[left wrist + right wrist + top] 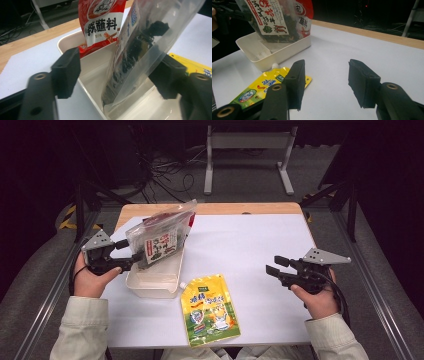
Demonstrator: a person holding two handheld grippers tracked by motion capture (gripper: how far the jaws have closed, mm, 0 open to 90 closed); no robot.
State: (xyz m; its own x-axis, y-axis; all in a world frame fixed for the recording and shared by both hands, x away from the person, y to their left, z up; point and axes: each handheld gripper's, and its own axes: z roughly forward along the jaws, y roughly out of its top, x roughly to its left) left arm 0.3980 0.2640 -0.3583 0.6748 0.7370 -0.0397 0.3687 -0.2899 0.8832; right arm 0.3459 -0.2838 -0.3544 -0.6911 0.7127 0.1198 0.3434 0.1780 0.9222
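Nearest the table's front edge, yellow spout pouch (210, 311) lying flat on white table cover (260, 250), cap end pointing toward the tub; untouched by either gripper. At right, right gripper (275, 266) held level above the cover, jaws apart with nothing between them, well apart from the pouch and the tub; same gap seen in the right gripper view, with bare cover between the pads (361, 82). At left, left gripper (134, 260) at the near left corner of white plastic tub (150, 287), jaws spread on either side of clear bag of dark dried contents (140, 52); left pad clear of the film, contact at the right pad not discernible. Bag standing tilted in the tub, lower edge on the tub floor, upper end leaning away over the far rim. Behind it, red seasoning packet (101, 22) upright against the tub's far wall. Beyond the cover, bare wooden tabletop strip (240, 208) along the far edge.
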